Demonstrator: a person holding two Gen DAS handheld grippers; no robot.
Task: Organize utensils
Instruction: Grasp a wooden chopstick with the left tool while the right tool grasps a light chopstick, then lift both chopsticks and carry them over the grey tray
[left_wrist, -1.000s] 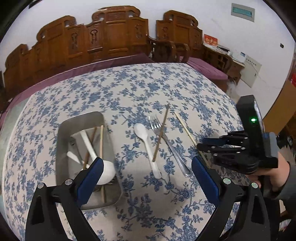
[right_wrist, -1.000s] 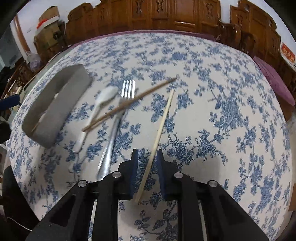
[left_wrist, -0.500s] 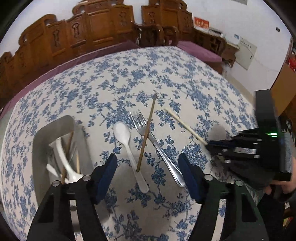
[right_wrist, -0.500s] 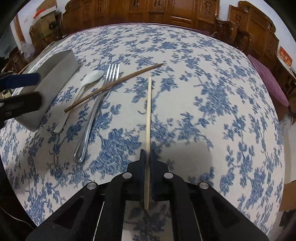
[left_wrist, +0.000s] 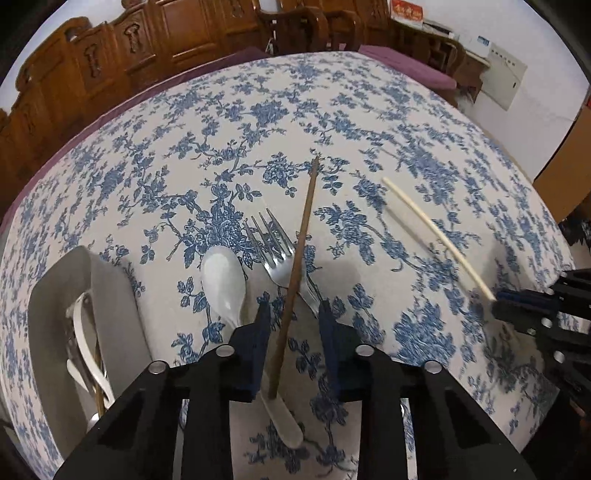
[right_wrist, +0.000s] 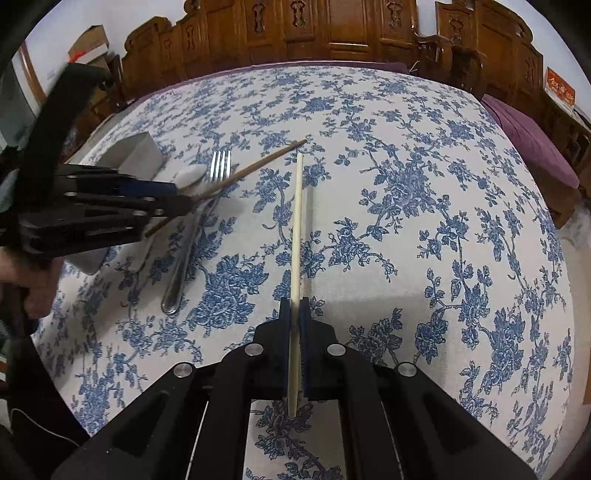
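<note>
My right gripper (right_wrist: 294, 306) is shut on a pale chopstick (right_wrist: 296, 229) and holds it just above the cloth; it also shows in the left wrist view (left_wrist: 436, 232). My left gripper (left_wrist: 293, 308) is open, its jaws either side of a brown chopstick (left_wrist: 297, 254) that lies across a steel fork (left_wrist: 275, 254) and beside a white spoon (left_wrist: 225, 280). A grey metal tray (left_wrist: 110, 306) at the left holds a white spoon and chopsticks.
The round table has a blue floral cloth (right_wrist: 406, 184). Carved wooden chairs (right_wrist: 332, 29) ring its far side. The tray (right_wrist: 136, 153) and fork (right_wrist: 184, 251) lie left of the right gripper.
My left gripper has moved forward and down over the brown chopstick and narrowed its jaws around it. My right gripper has lifted the pale chopstick slightly.
</note>
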